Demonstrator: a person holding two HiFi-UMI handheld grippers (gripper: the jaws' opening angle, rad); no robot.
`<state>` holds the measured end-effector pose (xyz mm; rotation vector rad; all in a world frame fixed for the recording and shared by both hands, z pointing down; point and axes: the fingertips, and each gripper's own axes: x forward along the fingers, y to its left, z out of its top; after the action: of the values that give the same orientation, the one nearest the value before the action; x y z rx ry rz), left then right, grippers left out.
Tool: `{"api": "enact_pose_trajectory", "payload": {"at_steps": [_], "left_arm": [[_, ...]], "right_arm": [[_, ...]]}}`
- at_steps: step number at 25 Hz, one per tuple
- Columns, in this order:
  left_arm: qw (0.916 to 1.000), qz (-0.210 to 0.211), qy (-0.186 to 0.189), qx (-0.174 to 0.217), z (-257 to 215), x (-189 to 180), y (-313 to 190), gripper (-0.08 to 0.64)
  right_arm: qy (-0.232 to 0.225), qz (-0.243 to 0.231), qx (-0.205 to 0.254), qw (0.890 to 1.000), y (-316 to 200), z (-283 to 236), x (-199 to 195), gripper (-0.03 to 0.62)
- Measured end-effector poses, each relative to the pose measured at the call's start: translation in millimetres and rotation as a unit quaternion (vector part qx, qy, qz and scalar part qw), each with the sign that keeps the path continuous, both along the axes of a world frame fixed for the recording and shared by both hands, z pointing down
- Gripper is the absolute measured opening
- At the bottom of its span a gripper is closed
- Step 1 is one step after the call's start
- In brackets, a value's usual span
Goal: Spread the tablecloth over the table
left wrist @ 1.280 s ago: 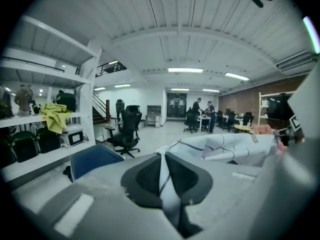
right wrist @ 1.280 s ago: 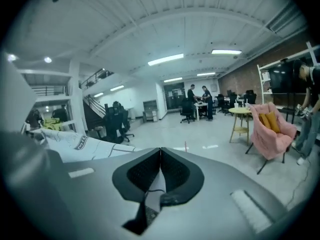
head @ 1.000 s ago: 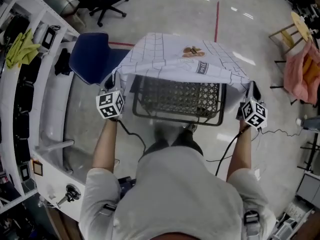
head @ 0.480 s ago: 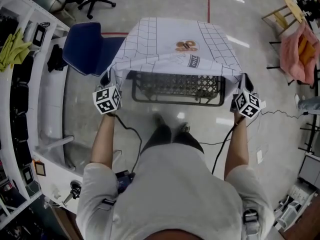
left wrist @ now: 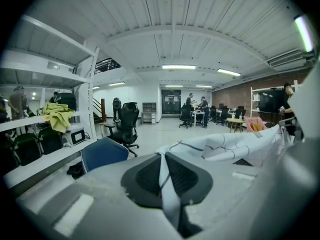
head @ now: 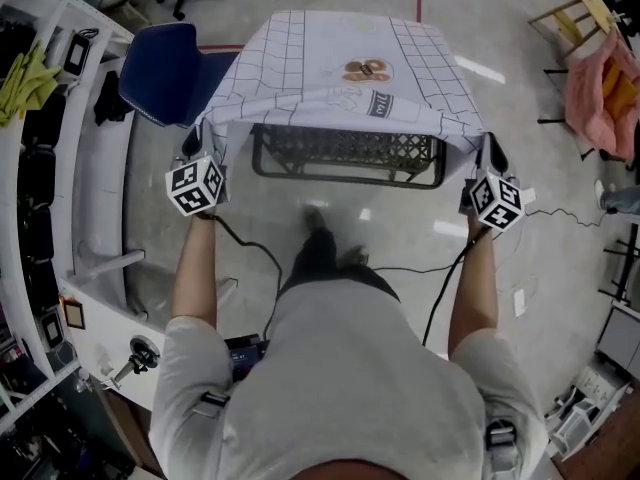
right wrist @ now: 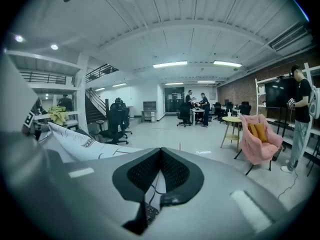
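Tablecloth (head: 320,58), white gridded fabric, pinched by left hand-held gripper (head: 191,146) and right hand-held gripper (head: 489,154).

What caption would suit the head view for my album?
The left gripper and right gripper hold the gridded tablecloth over a mesh table.

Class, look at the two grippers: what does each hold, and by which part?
Both hold the white grid-patterned tablecloth: the left gripper is shut on its near left corner, the right gripper on its near right corner.
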<state>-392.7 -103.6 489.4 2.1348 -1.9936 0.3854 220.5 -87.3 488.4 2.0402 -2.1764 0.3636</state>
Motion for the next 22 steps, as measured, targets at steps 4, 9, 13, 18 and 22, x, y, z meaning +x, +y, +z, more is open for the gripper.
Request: {"api": "enact_pose_trajectory", "payload": {"at_steps": [4,9,13,18,22], "left_arm": [[0.9999,-0.003,-0.008,-0.009,-3,5,4,0.024],[0.9997,-0.014,-0.003,-0.021,-1,5,11,0.025],[0.9994,-0.024,0.0,-0.024,3,5,12,0.025],[0.9991,-0.03,0.006,-0.028,3,7,15,0.024],[0.9989,-0.032,0.005,-0.033,6,7,16,0.024]], "right_arm": [[-0.009,0.001,-0.009,1.0,2,3,3,0.006],[-0.008,-0.007,-0.017,1.0,2,1,3,0.006],[-0.011,-0.015,-0.019,1.0,0,5,2,0.006],[-0.011,-0.021,-0.026,0.999,-1,3,1,0.006],[-0.011,-0.019,-0.032,0.999,-5,4,2,0.006]]}}
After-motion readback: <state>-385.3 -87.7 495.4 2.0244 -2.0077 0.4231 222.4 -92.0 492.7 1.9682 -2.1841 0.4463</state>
